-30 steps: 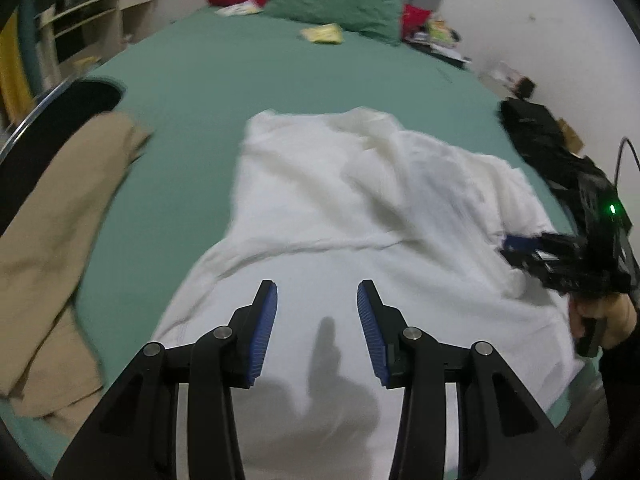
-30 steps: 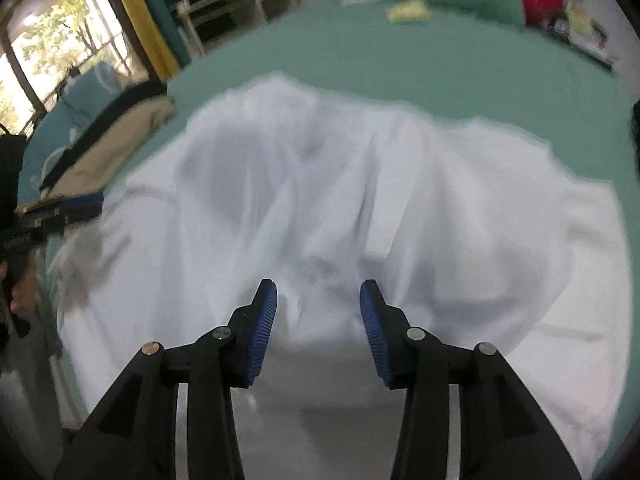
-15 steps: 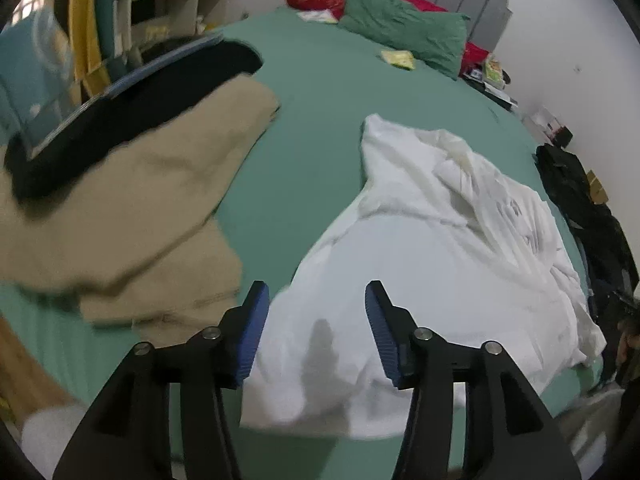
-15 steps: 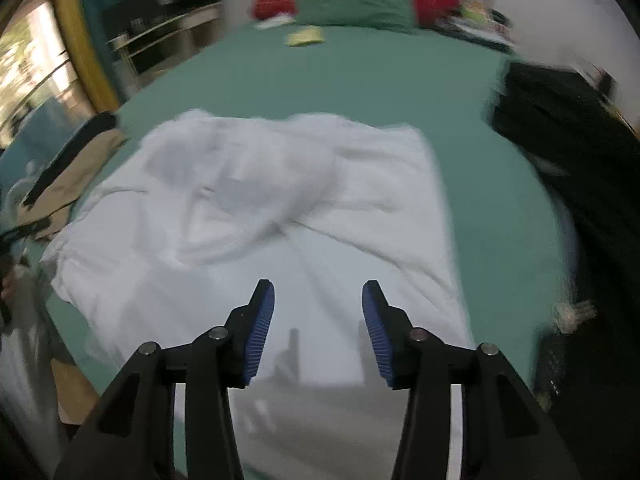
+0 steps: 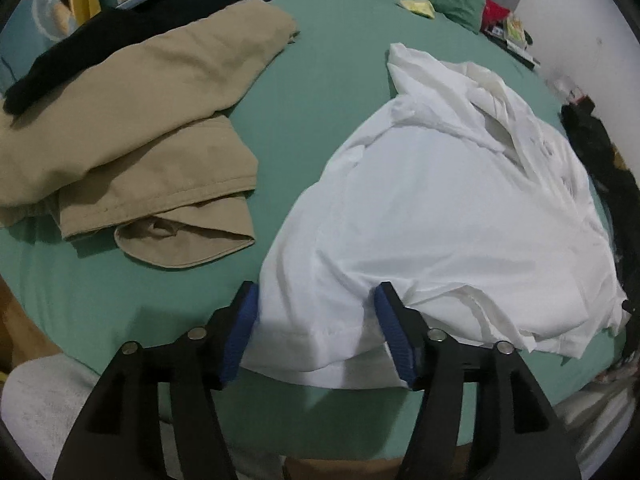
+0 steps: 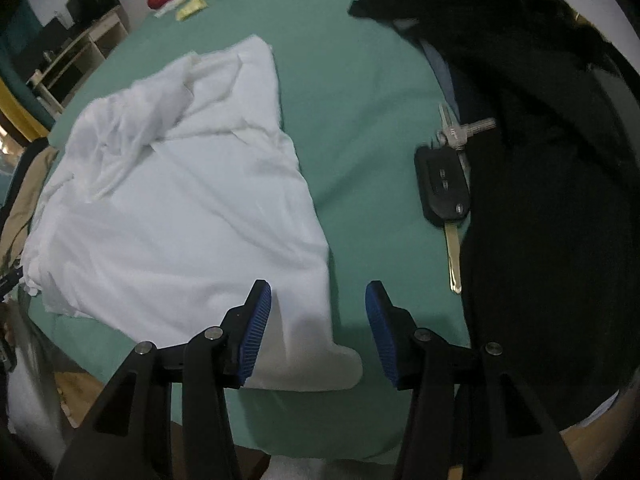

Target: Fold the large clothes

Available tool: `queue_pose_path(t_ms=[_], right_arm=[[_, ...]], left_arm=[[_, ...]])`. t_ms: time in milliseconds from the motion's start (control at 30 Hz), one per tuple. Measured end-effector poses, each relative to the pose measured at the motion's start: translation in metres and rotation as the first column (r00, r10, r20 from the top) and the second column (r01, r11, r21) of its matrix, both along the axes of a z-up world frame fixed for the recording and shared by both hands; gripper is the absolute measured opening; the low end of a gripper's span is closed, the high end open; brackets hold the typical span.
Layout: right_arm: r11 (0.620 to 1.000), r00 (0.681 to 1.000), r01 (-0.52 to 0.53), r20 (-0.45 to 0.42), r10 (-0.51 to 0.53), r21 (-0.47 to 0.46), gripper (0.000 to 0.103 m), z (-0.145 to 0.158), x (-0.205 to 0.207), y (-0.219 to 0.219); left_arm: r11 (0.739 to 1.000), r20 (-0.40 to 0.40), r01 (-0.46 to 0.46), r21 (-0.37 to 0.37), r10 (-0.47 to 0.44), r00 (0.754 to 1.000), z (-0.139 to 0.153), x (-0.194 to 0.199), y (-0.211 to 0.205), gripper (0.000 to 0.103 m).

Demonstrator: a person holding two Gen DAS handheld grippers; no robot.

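Judging progress, left wrist view: folding looks barely begun; the white shirt [image 5: 452, 216] lies spread and rumpled on the green bed [image 5: 320, 80], its far part bunched, no tidy fold visible.
Left gripper [image 5: 316, 328]: jaws wide apart, straddling the shirt's near hem corner but holding nothing.
Done already, left side: folded tan trousers [image 5: 132, 128] rest well apart from the shirt, with a black garment [image 5: 120, 28] at their far edge.
Hard to see, left view: the shirt's right corner doubles under itself; the layers cannot be counted.
Right wrist view: the same white shirt [image 6: 180, 200] lies flat near the bed's near edge, collar end crumpled far left.
Right gripper [image 6: 318, 328]: jaws wide open over the shirt's other near corner, gripping nothing.
Beside it: a car key [image 6: 444, 184] on the sheet, touching a dark clothes pile [image 6: 552, 200].
Left to do: seemingly every fold of the shirt.
Hidden: the dark pile is underexposed, its pieces indistinguishable.
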State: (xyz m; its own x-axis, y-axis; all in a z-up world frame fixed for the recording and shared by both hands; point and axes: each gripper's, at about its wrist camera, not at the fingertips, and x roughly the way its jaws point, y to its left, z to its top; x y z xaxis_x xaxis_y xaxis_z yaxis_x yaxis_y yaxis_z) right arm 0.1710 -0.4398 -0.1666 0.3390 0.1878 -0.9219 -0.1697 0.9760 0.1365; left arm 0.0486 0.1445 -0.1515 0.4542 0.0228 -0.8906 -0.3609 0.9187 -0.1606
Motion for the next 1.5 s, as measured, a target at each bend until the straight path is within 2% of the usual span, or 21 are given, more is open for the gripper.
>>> queue_pose_path(t_ms=[100, 200, 233, 267, 300, 367, 400, 433, 667, 967, 1300, 1500], right_arm=[[0.998, 0.994, 0.019, -0.107, -0.013, 0.051, 0.05, -0.021, 0.0, -0.006], [0.997, 0.995, -0.021, -0.091, 0.027, 0.074, 0.048, -0.018, -0.007, 0.001], [0.995, 0.993, -0.053, -0.104, 0.062, 0.087, 0.03, -0.019, -0.01, 0.007], [0.994, 0.99, -0.075, -0.11, 0.083, 0.077, 0.01, -0.019, -0.012, 0.013], [0.993, 0.989, -0.095, -0.11, 0.102, 0.07, 0.008, -0.019, -0.014, 0.018], [0.989, 0.985, -0.128, -0.103, 0.135, 0.071, 0.006, -0.017, -0.021, 0.028], [0.988, 0.986, -0.138, -0.08, 0.143, 0.066, 0.006, -0.011, -0.024, 0.032], [0.987, 0.987, -0.141, -0.063, 0.146, 0.079, 0.005, -0.007, -0.028, 0.032], [0.989, 0.996, -0.067, 0.074, 0.058, 0.134, 0.005, 0.041, -0.048, 0.006], [0.992, 0.982, -0.062, 0.184, 0.041, 0.112, 0.005, 0.084, -0.072, -0.005], [0.987, 0.973, -0.067, 0.23, 0.032, 0.146, 0.005, 0.112, -0.101, -0.018], [0.982, 0.968, -0.058, 0.252, 0.011, 0.178, 0.005, 0.113, -0.08, -0.021]], left_arm=[[0.999, -0.027, 0.022, 0.047, -0.021, 0.999, -0.001, 0.003, -0.008, 0.067], [0.997, -0.049, 0.043, 0.058, -0.04, 0.998, -0.001, 0.003, -0.013, 0.067], [0.997, -0.051, 0.047, 0.057, -0.044, 0.998, -0.001, 0.003, -0.013, 0.067], [0.997, -0.052, 0.053, 0.053, -0.05, 0.997, 0.0, 0.002, -0.014, 0.062], [0.997, -0.051, 0.054, 0.047, -0.051, 0.997, 0.001, 0.001, -0.013, 0.054], [0.998, -0.043, 0.058, 0.009, -0.058, 0.997, 0.004, -0.002, -0.01, 0.003], [0.997, -0.037, 0.066, -0.042, -0.067, 0.997, 0.005, -0.005, -0.007, 0.003], [0.997, -0.026, 0.061, -0.055, -0.063, 0.998, 0.007, -0.008, -0.007, 0.003], [0.999, 0.103, 0.032, -0.017, -0.03, 0.994, 0.058, -0.037, 0.003, 0.003], [0.999, 0.212, 0.046, 0.013, -0.048, 0.976, 0.114, -0.071, 0.002, 0.003], [0.998, 0.238, 0.061, 0.03, -0.066, 0.969, 0.15, -0.103, 0.003, 0.003], [0.999, 0.26, 0.034, -0.01, -0.03, 0.965, 0.151, -0.085, 0.011, 0.003]])
